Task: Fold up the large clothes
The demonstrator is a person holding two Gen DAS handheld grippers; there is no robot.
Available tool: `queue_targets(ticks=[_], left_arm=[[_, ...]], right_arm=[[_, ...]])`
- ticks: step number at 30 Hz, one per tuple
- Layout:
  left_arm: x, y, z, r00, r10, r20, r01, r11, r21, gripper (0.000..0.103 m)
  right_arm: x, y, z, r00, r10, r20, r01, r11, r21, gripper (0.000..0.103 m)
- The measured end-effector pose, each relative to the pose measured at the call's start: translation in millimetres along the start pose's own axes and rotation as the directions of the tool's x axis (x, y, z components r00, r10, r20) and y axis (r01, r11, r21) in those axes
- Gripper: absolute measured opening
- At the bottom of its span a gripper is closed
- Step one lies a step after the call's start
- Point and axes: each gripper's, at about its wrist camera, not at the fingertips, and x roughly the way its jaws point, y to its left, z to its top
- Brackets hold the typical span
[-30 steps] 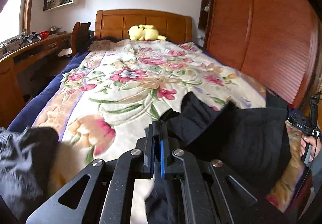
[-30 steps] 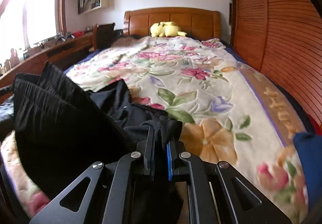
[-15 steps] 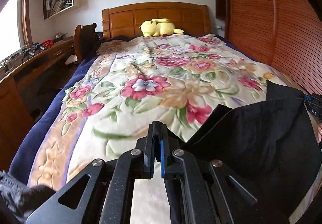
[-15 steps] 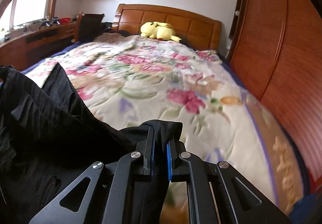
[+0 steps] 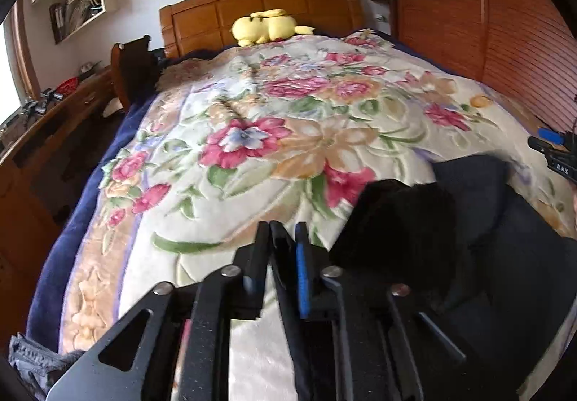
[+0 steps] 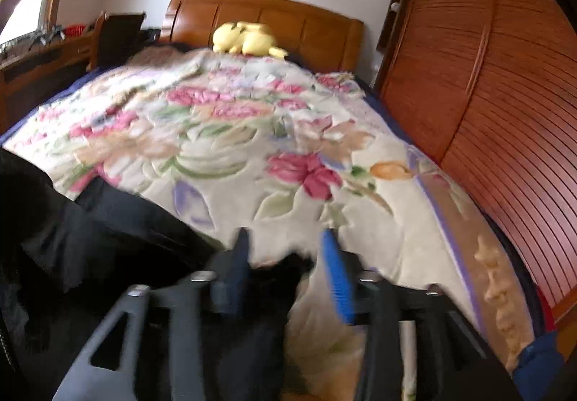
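The black garment (image 5: 479,238) lies on the near end of the floral blanket (image 5: 274,148), spread across the foot of the bed between the two grippers. In the left wrist view it fills the lower right, with one corner (image 5: 393,220) folded up into a raised flap; its lower edge is cut off by the frame. In the right wrist view the same cloth (image 6: 108,238) occupies the lower left, motion-blurred, so its outline and type cannot be made out. Its long axis appears to run across the bed, side to side; which end is which cannot be determined.

Left gripper (image 5: 283,238): pointing down toward the blanket, jaws opening, a narrow gap showing. A dark strip of fabric runs between the fingers; whether the pads press on it cannot be told.

Right gripper (image 6: 285,246): angled down over the blanket, jaws opening and standing well apart. A fold of black cloth sits low between them, touching neither pad clearly; blur limits certainty.

Beyond the blanket, a yellow plush toy (image 5: 267,27) rests against the wooden headboard (image 5: 259,6). A slatted wooden wardrobe (image 6: 487,94) stands at the right.
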Motion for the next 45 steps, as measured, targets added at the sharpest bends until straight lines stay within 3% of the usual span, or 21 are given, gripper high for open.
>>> queue_targets(ticks=[2, 6, 11, 15, 18, 21, 23, 27, 34, 45], left_arm=[[-7.3, -4.6, -5.5, 1.0, -0.029, -0.004, 0.029, 1.0, 0.008, 0.025], [-21.8, -20.4, -25.9, 0.997, -0.074, -0.033, 0.075, 0.996, 0.051, 0.03], [-34.3, -43.8, -60.6, 0.987, -0.145, -0.073, 0.149, 0.987, 0.052, 0.031], [-40.0, -70.1, -87.2, 0.974, -0.199, -0.103, 0.204, 0.978, 0.039, 0.031], [-45.1, -90.4, -103.2, 0.963, -0.241, -0.12, 0.245, 0.969, 0.024, 0.031], [-52.1, -109.5, -118.5, 0.956, -0.265, -0.126, 0.27, 0.963, 0.023, 0.031], [-56.4, -119.7, -128.6, 0.953, -0.273, -0.129, 0.278, 0.961, 0.017, 0.031], [-63.8, -133.2, -140.4, 0.964, -0.241, -0.114, 0.246, 0.969, 0.033, 0.031], [-77.3, -152.5, -145.8, 0.969, -0.241, -0.061, 0.243, 0.969, 0.033, 0.031], [-56.9, -172.8, -171.2, 0.978, -0.198, -0.061, 0.202, 0.977, 0.07, 0.031]], right_arm=[[-14.4, -0.5, -6.2, 0.999, 0.034, -0.006, -0.034, 0.999, -0.002, 0.056], [-53.3, 11.3, -41.8, 0.991, 0.131, -0.025, -0.132, 0.989, -0.07, 0.056], [-91.6, 27.8, -98.0, 0.955, 0.275, -0.111, -0.283, 0.956, -0.07, 0.056], [-105.6, 33.7, -121.6, 0.933, 0.334, -0.137, -0.345, 0.936, -0.067, 0.056], [-110.1, 33.7, -132.0, 0.931, 0.337, -0.14, -0.351, 0.932, -0.089, 0.056], [-94.8, 27.8, -145.2, 0.908, 0.375, -0.189, -0.394, 0.916, -0.072, 0.056], [-80.4, 28.7, -155.7, 0.903, 0.386, -0.188, -0.408, 0.908, -0.094, 0.056], [-74.5, 25.1, -158.5, 0.897, 0.407, -0.175, -0.422, 0.904, -0.062, 0.056], [-75.0, 32.1, -169.3, 0.911, 0.386, -0.147, -0.401, 0.912, -0.086, 0.056], [-77.5, 32.8, -171.3, 0.909, 0.393, -0.137, -0.406, 0.91, -0.081, 0.056]])
